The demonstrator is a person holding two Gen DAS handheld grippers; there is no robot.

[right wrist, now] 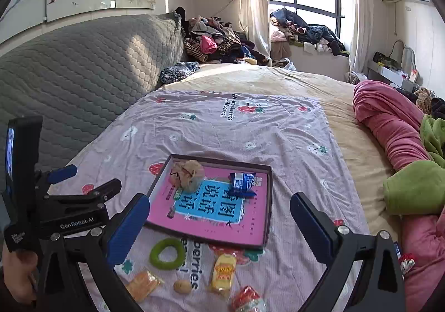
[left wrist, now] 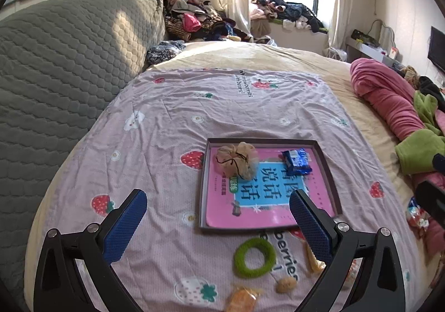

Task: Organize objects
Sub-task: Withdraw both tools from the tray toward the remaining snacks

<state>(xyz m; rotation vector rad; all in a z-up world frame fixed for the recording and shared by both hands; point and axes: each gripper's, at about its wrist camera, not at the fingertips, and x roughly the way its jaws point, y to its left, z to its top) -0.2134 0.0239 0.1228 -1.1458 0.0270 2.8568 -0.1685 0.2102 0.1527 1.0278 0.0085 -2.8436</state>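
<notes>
Both tools hover above the strawberry-print sheet (left wrist: 172, 117) with nothing between their fingers: the left gripper (left wrist: 218, 224) stands spread wide, and the right gripper (right wrist: 219, 225) is likewise released.

The shallow dark tray (right wrist: 267, 200) seems to serve as the collecting place. It lies at about 12 o'clock from both tools, and a pink children's book (right wrist: 222, 217) lines its floor. On the book rest a beige drawstring mesh pouch (right wrist: 187, 174) at the tray's 11 o'clock corner and a blue snack packet (right wrist: 242, 182) toward 1 o'clock, so those two look already sorted.

The loose items sit just outside the tray's near edge, at 6 o'clock from it, probably waiting their turn:
- a green ring (right wrist: 164, 253)
- an orange wrapped snack (right wrist: 143, 284)
- a small tan biscuit-like lump (right wrist: 182, 286)
- a yellow packet (right wrist: 224, 274)
- a red-and-clear wrapped sweet (right wrist: 247, 302)

The ring lies nearest the left tool's open span, so it looks like the easy next pick.

For writing, the book's blue panel carries large Chinese characters reading 看图说话, seen upside down in the left view. The sheet is printed "strawberries with bears!". The left tool's body, seen from the right wrist, is marked "GenRobot.AI". The print on the packets is too small to read.
</notes>
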